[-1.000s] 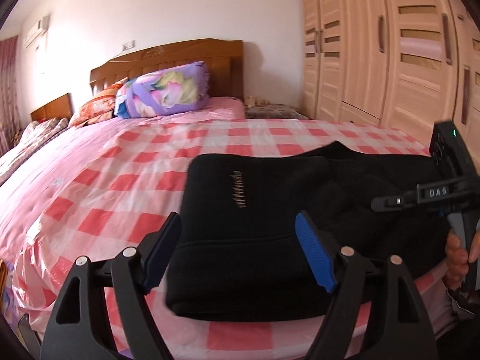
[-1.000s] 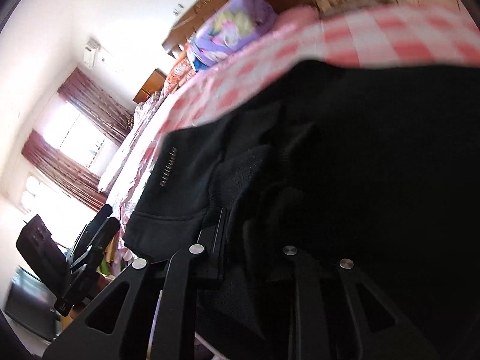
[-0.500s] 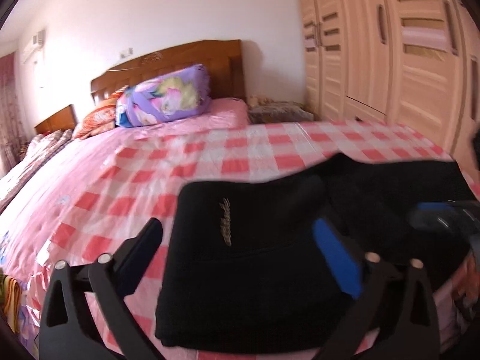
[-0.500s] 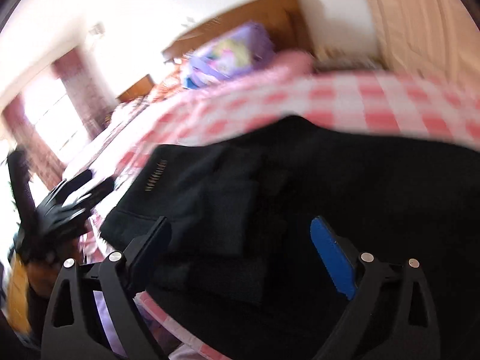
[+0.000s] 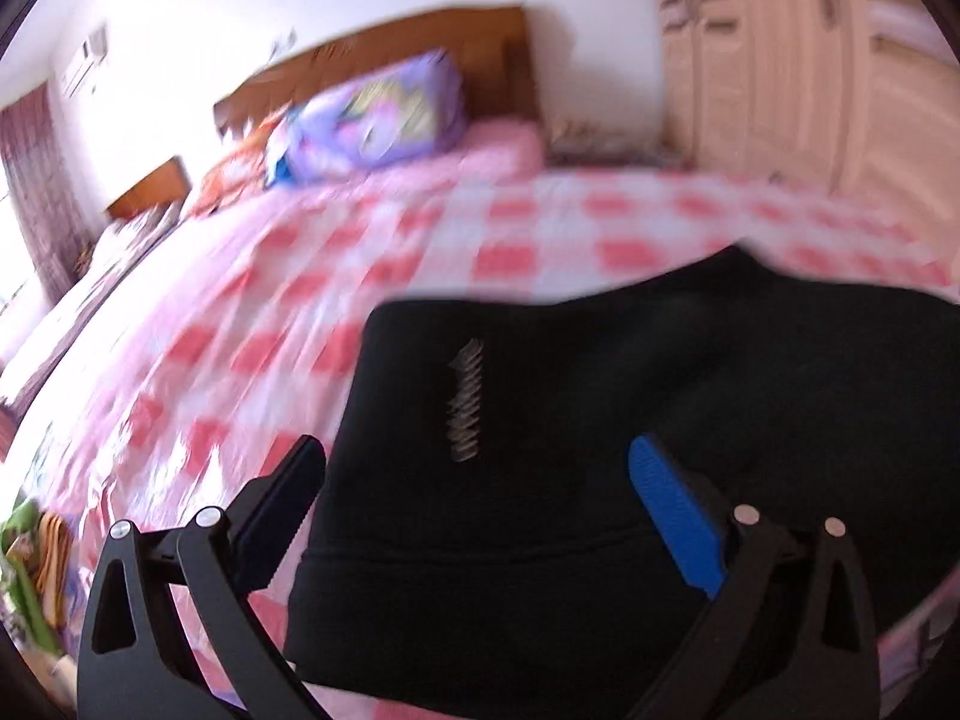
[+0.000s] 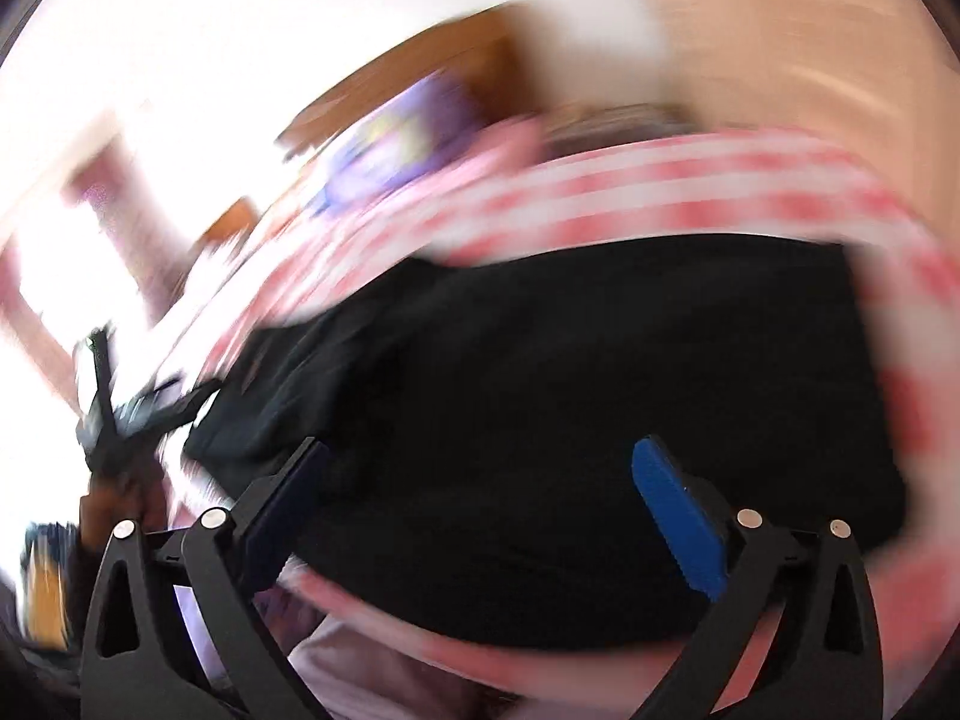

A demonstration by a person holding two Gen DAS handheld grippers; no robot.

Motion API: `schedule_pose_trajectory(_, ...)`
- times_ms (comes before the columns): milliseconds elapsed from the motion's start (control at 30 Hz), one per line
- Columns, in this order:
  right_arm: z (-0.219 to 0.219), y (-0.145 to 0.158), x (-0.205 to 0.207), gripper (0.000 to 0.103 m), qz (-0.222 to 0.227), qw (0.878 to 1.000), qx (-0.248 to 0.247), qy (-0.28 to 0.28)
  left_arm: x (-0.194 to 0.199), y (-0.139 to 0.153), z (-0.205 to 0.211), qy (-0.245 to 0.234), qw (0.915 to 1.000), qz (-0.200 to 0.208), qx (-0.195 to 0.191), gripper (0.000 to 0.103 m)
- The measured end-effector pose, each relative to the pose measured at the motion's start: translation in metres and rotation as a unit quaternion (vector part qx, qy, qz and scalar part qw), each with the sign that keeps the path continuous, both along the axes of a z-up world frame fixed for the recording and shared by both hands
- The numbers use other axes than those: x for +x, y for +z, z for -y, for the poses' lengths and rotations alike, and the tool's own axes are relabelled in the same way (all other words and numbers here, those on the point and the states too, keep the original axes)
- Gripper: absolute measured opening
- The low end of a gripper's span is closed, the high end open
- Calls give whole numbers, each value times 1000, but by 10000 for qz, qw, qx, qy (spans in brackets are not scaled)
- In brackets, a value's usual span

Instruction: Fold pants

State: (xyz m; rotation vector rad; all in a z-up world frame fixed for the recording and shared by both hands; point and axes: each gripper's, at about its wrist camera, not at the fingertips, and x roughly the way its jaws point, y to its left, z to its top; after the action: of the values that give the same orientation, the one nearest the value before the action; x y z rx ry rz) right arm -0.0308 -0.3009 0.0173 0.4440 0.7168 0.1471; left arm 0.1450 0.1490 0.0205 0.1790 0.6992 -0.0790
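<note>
right claw (image 6: 480, 516) has let go of the pants (image 6: 570, 420), now wide, empty; left claw (image 5: 474, 516) wide too.

Black pants (image 5: 600, 450) on pink-and-red checked bedspread (image 5: 360, 300)

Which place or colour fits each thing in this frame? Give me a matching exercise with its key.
Things:
1. pants
2. bedspread
3. pillow
4. wardrobe

Descriptions:
A. purple, by the headboard
B. pale wood doors, far right
C. black, folded on the bed's near edge
D. pink and red checks

Pairs: 1-C, 2-D, 3-A, 4-B
</note>
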Motion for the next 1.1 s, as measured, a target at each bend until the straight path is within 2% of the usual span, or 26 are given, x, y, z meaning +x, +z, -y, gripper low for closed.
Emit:
schedule_pose_trajectory(33, 35, -4, -18, 98, -30, 9982, 355, -475, -5, 4, 7, -137, 9999, 40, -69, 101)
schedule_pose_trajectory(133, 95, -23, -55, 98, -137, 9843, 1276, -1211, -17, 6, 39, -646, 9977, 16, -211, 101)
schedule_pose_trajectory(200, 111, -35, -65, 98, -352, 9782, 1431, -1465, -21, -3, 65, -992, 9948, -93, -204, 101)
schedule_pose_trajectory(300, 115, -50, -53, 98, -781, 9809, 1254, -1265, -20, -25, 95, -1175, 9925, -319, 52, 101)
schedule_pose_trajectory(400, 107, -60, -32, 99, -1003, 9816, 1262, -1024, -11, -47, 110, -1201, 9908, -591, 196, 102)
schedule_pose_trajectory(533, 93, -54, -13, 99, -1090, 9863, 760, -973, 1, -58, 90, -1202, 9865, -960, -556, 102)
schedule_pose_trajectory(700, 84, -60, -1, 98, -1123, 9871, 329, -1088, 0, -60, 94, -1243, 9872, -882, -462, 102)
schedule_pose_trajectory(767, 81, -60, -7, 83, -1069, 9866, 140, -1223, -1, -61, 95, -1243, 9877, -823, -463, 102)
schedule_pose_trajectory(800, 82, -61, -14, 69, -1020, 9860, 180, -1308, -2, -61, 95, -1250, 9877, -804, -474, 102)
schedule_pose_trajectory(833, 89, -63, -21, 64, -980, 9852, 286, -1377, -2, -62, 94, -1265, 9877, -785, -483, 102)
schedule_pose_trajectory(900, 94, -65, -25, 58, -1001, 9826, 803, -1345, -4, -61, 93, -1280, 9876, -770, -491, 102)
schedule_pose_trajectory(967, 99, -65, -31, 61, -1187, 9763, 1299, -1261, -5, -60, 93, -1285, 9875, -769, -496, 102)
schedule_pose_trajectory(1000, 99, -66, -33, 74, -1267, 9732, 1526, -1164, -5, -60, 93, -1293, 9874, -770, -497, 102)
schedule_pose_trajectory(1067, 93, -63, -31, 94, -1377, 9696, 1740, -1033, -5, -60, 93, -1303, 9872, -758, -516, 102)
schedule_pose_trajectory(1100, 90, -60, -29, 94, -1425, 9707, 1657, -1002, -5, -60, 92, -1304, 9872, -748, -525, 102)
